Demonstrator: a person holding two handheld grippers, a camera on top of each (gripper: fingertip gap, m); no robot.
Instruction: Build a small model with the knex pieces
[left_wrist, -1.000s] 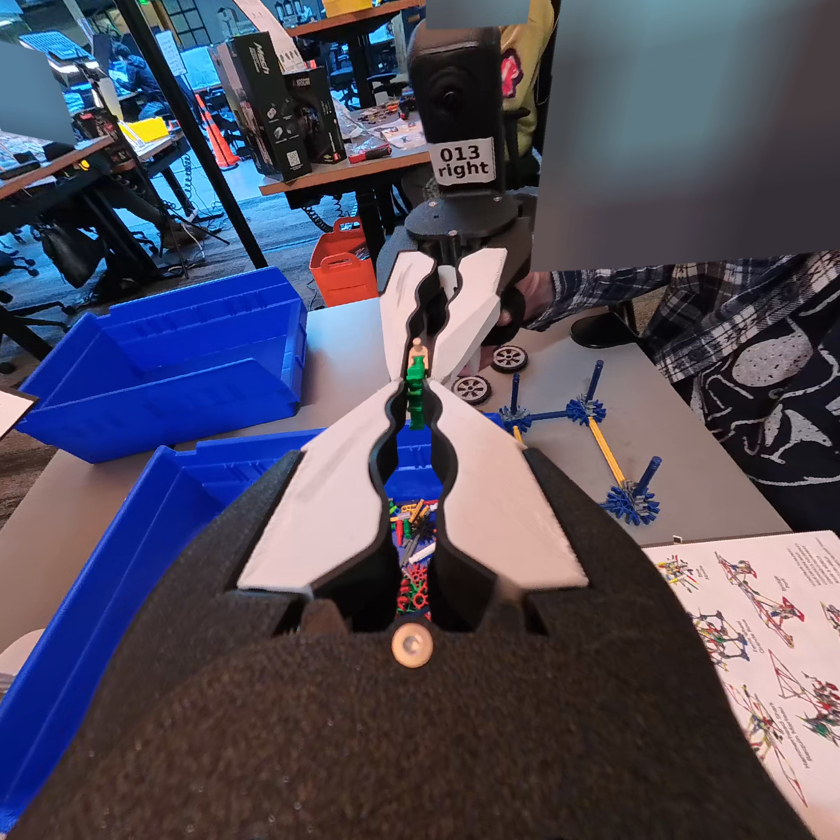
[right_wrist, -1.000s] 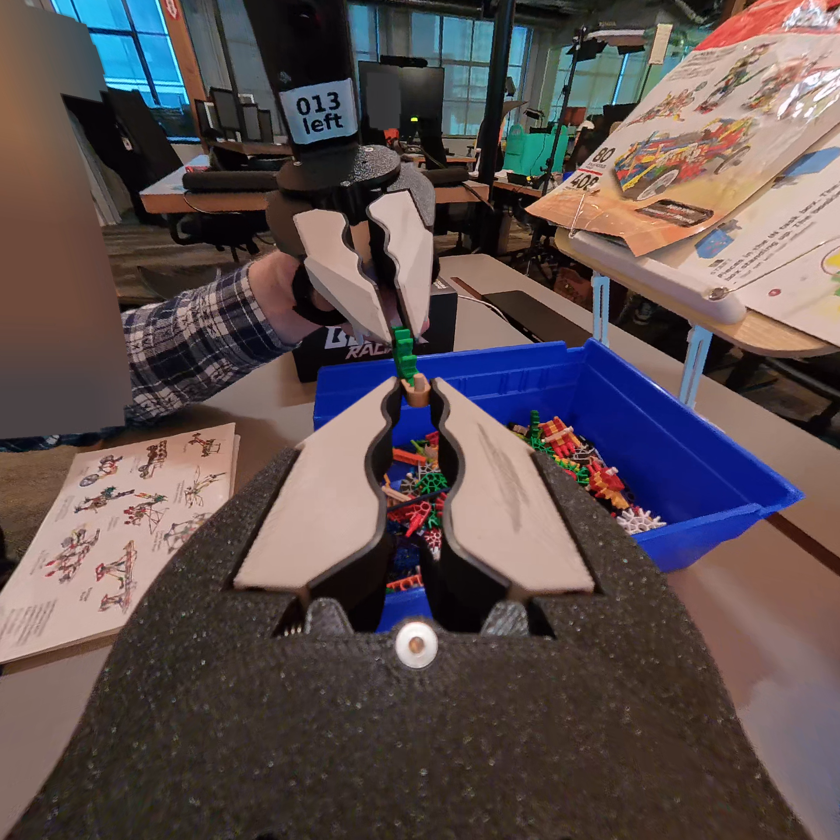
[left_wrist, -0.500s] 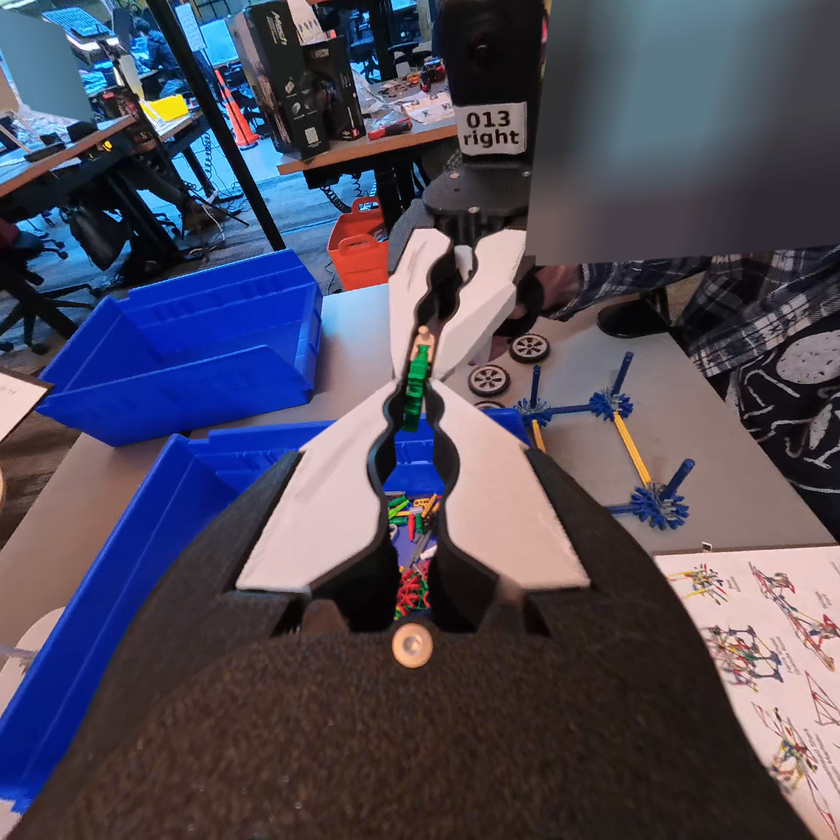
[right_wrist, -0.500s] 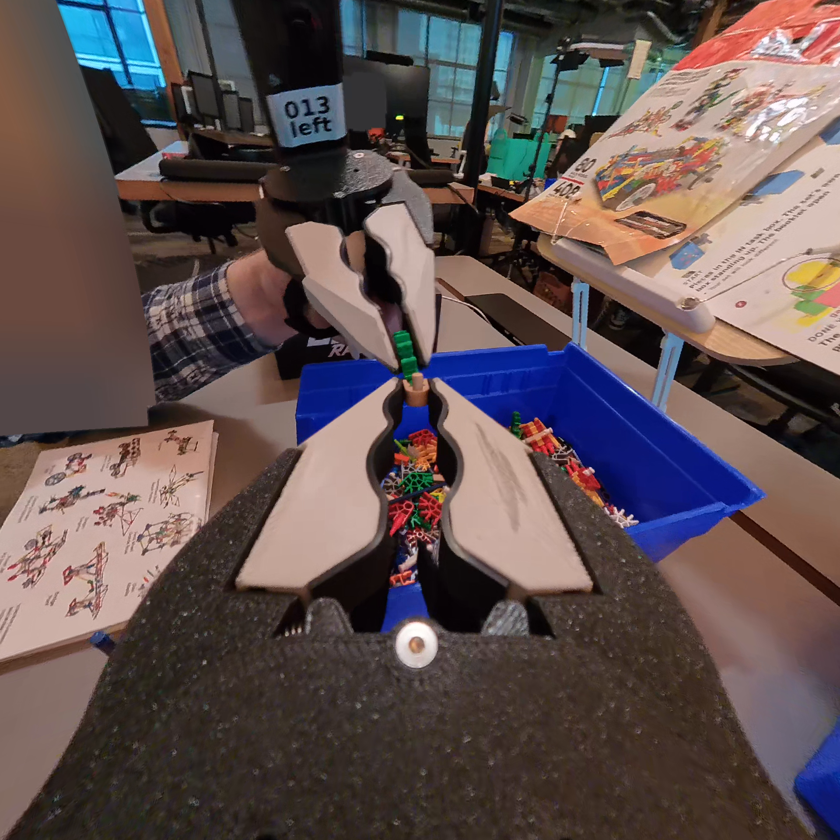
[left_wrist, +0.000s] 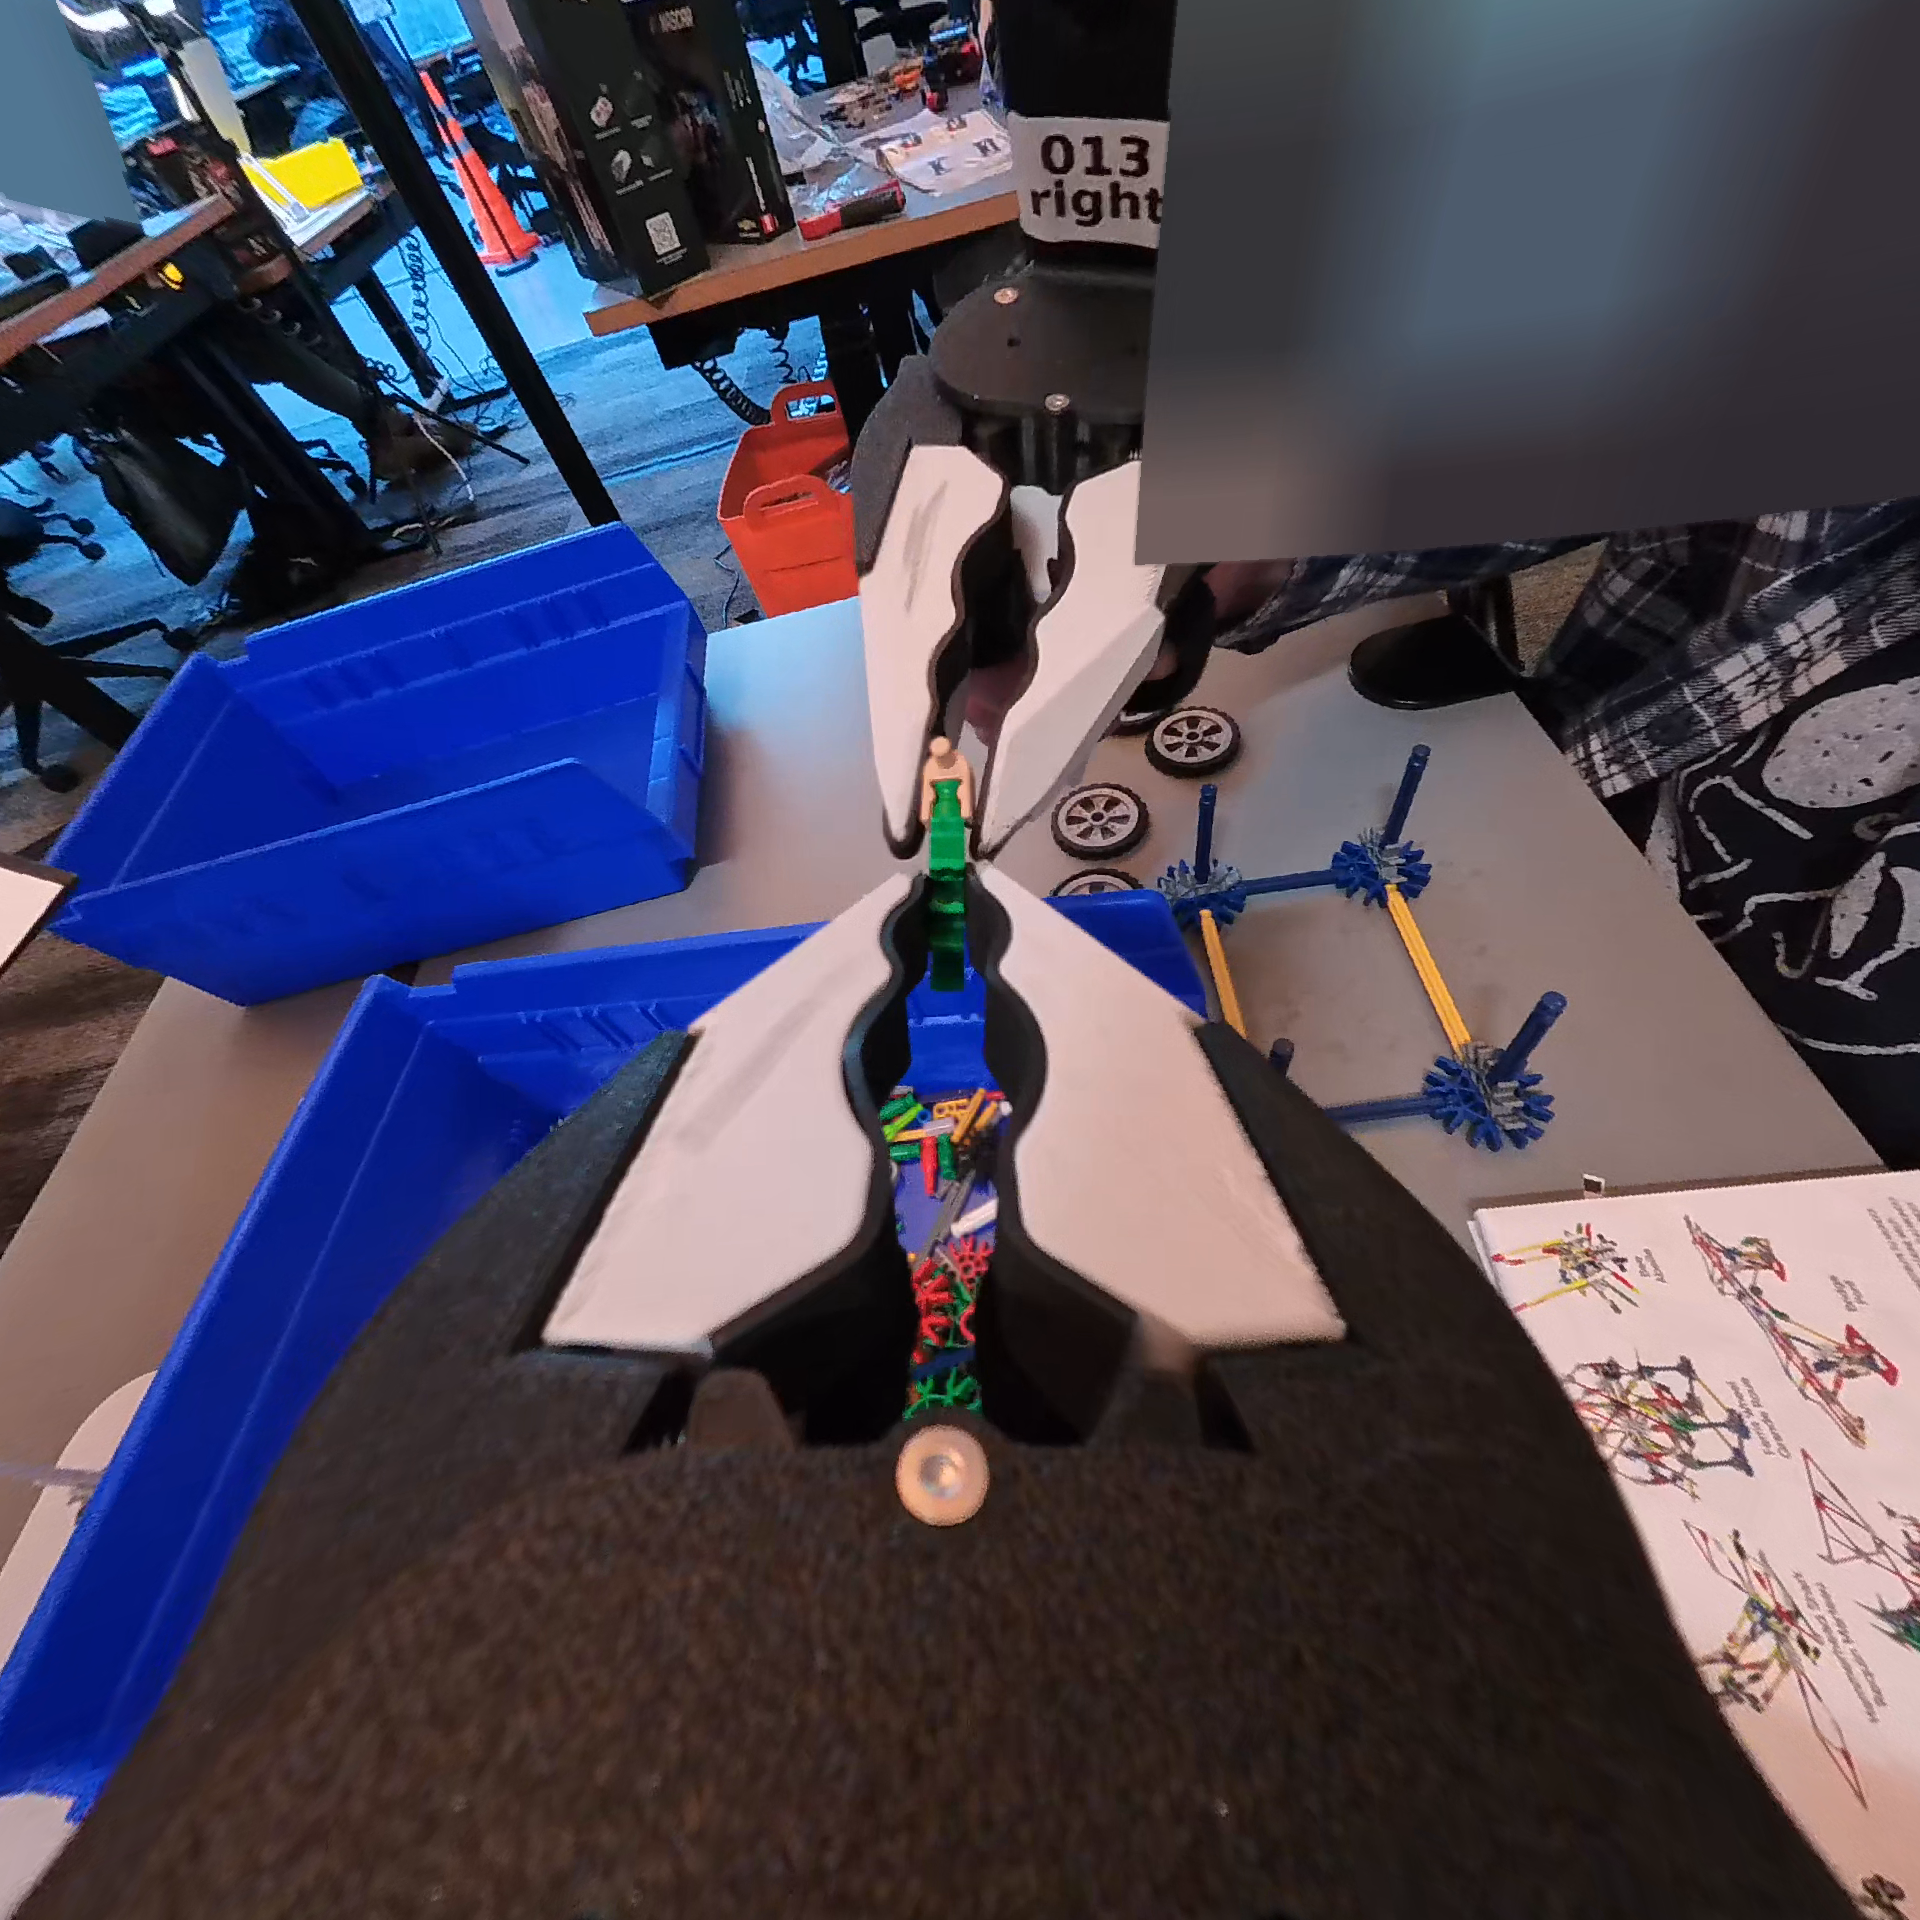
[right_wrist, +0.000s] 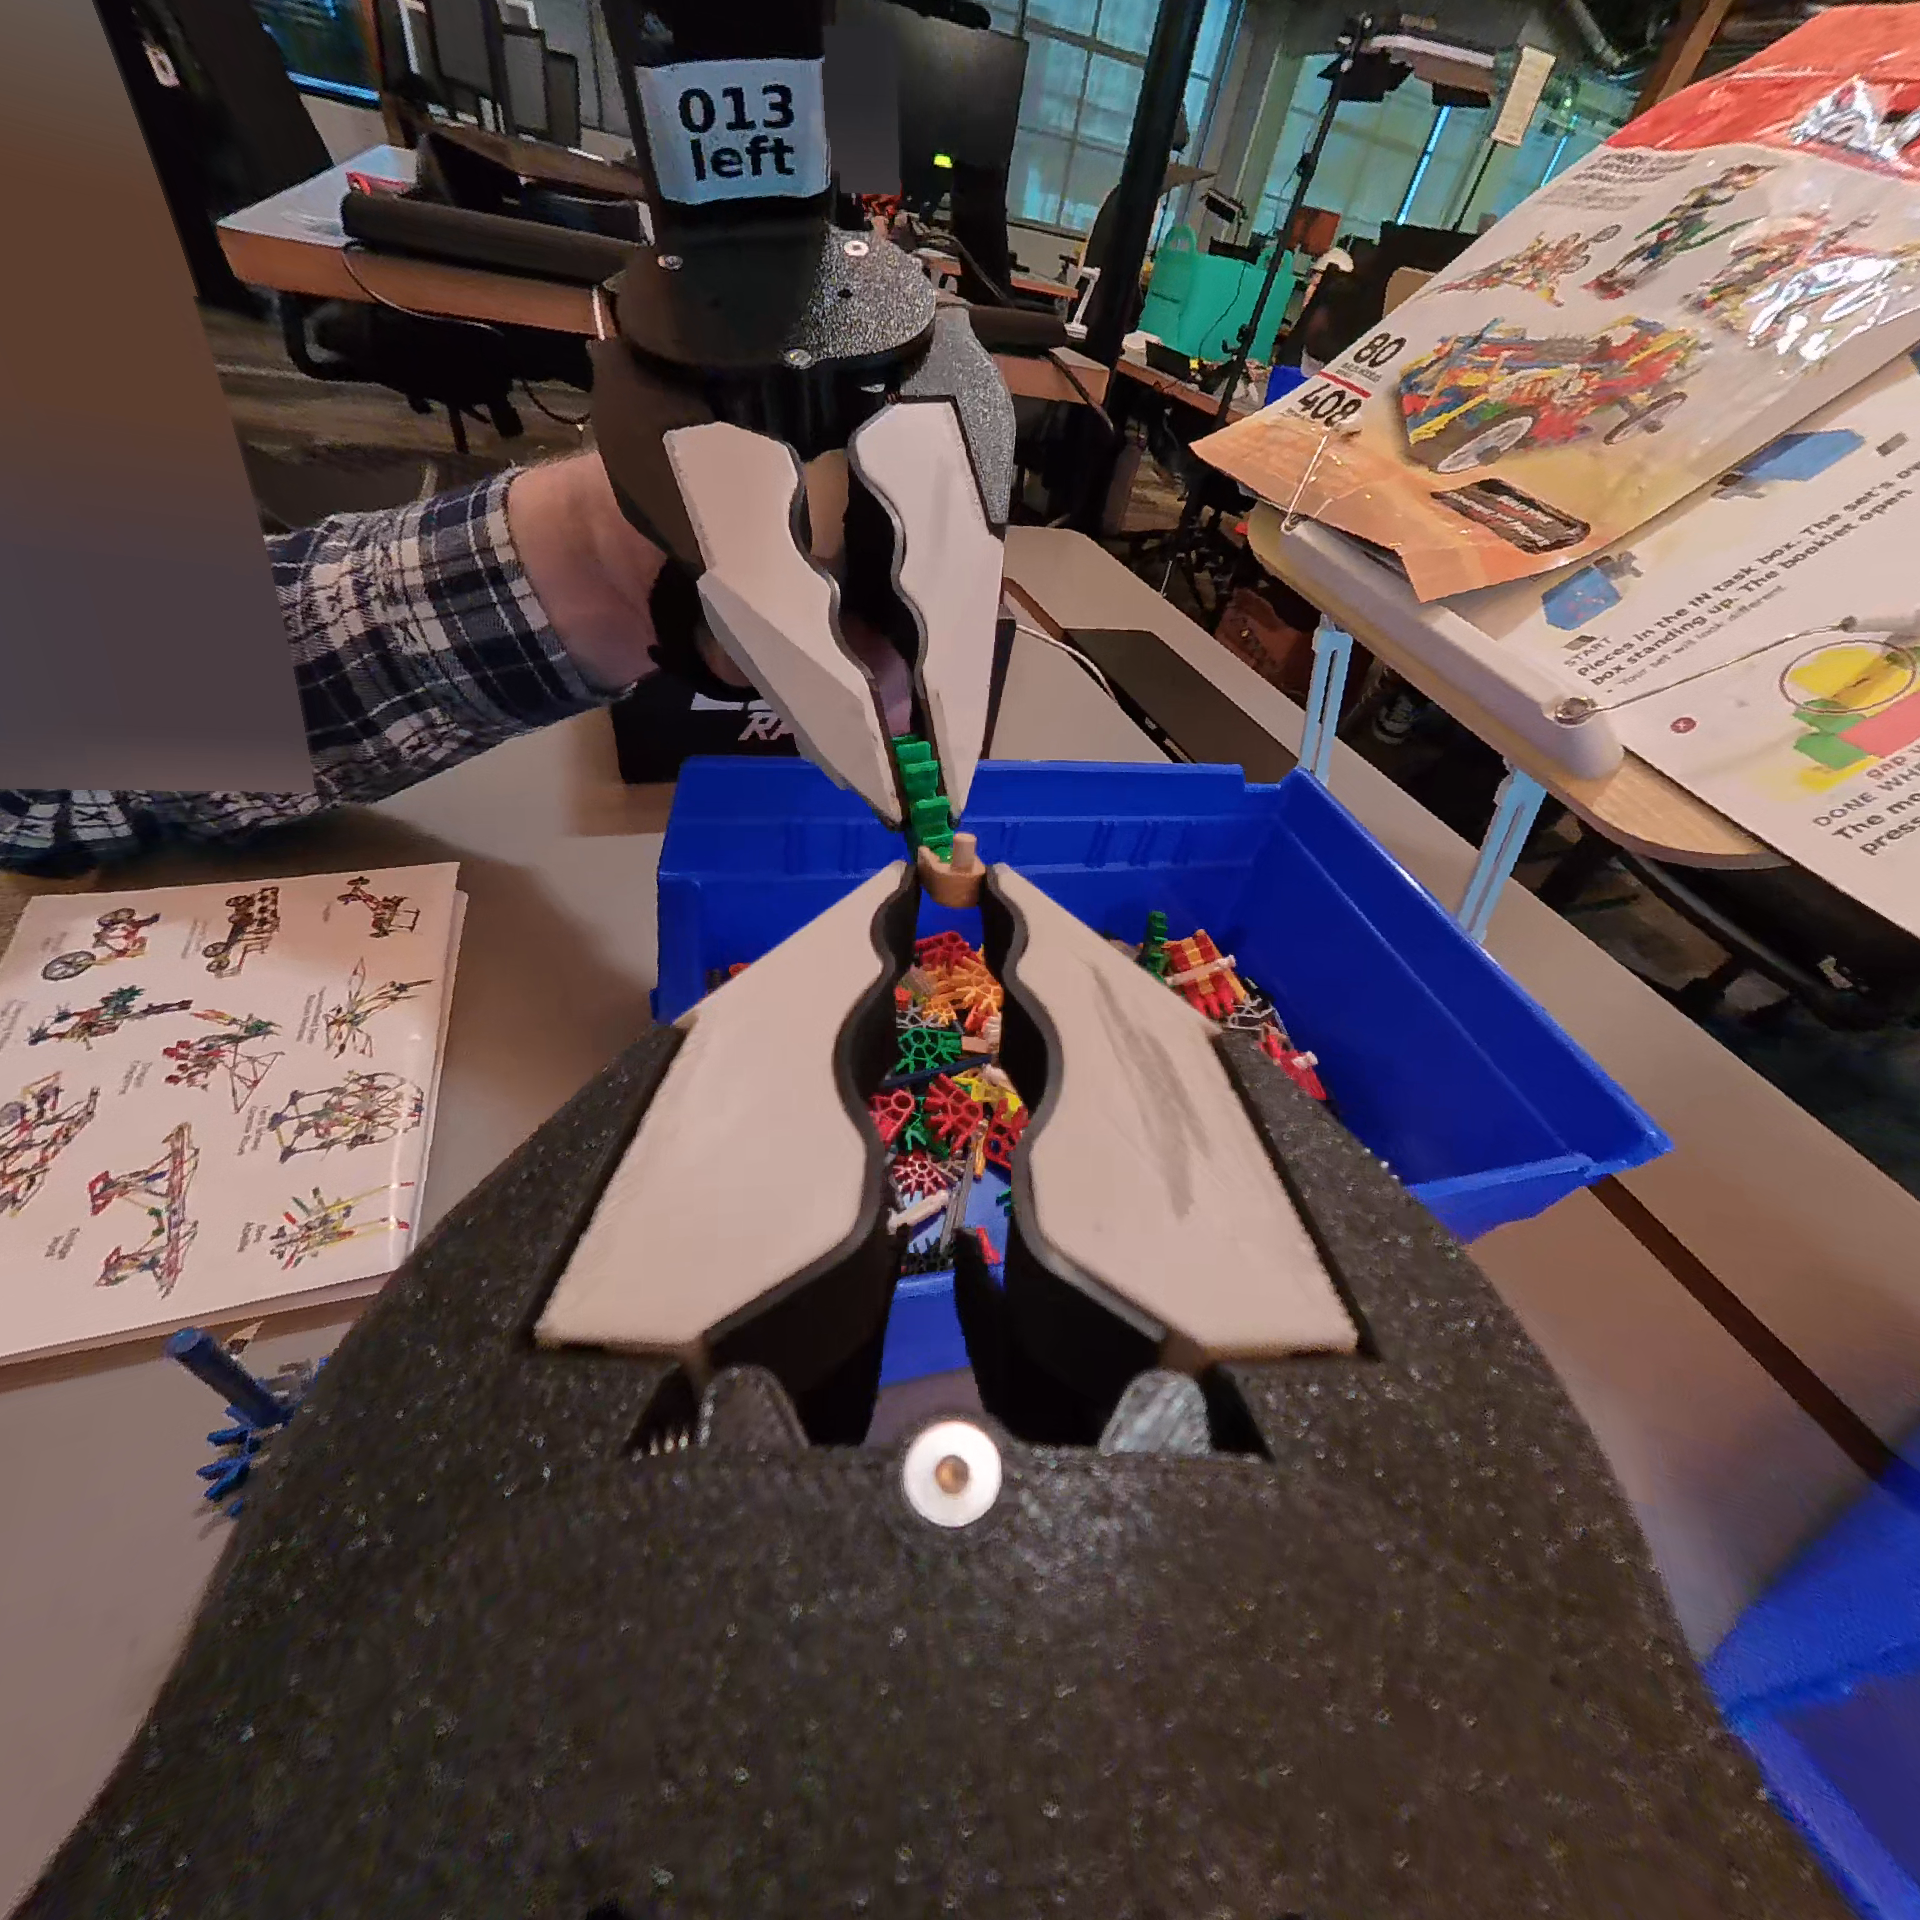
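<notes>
Green plastic is what the left gripper (left_wrist: 943, 914) pinches: a short green rod (left_wrist: 945, 904), clamped lengthwise at the tips of its jaws so that one end sticks out forward. The right gripper (right_wrist: 951, 883) meets it head-on, its jaws pressed on a small tan connector (right_wrist: 953, 878), which sits right at the rod's free end, touching it; whether the two parts are fully seated in each other cannot be told. Holding each piece at the very tips leaves the joint between them in the open, and both are raised in the air, above the parts bin.

Below and beyond the right jaws stands that blue bin (right_wrist: 1455, 1039), holding a loose heap of red, orange, green and white connectors and rods (right_wrist: 945, 1091). Past the left jaws, to their left, sits a second blue bin (left_wrist: 416, 810); nothing shows inside it. To the right of the left jaws, on the tabletop (left_wrist: 1621, 935), lie a frame (left_wrist: 1382, 966) of blue and yellow rods, two small wheels (left_wrist: 1099, 821), and an open booklet (left_wrist: 1745, 1455) of model drawings.
</notes>
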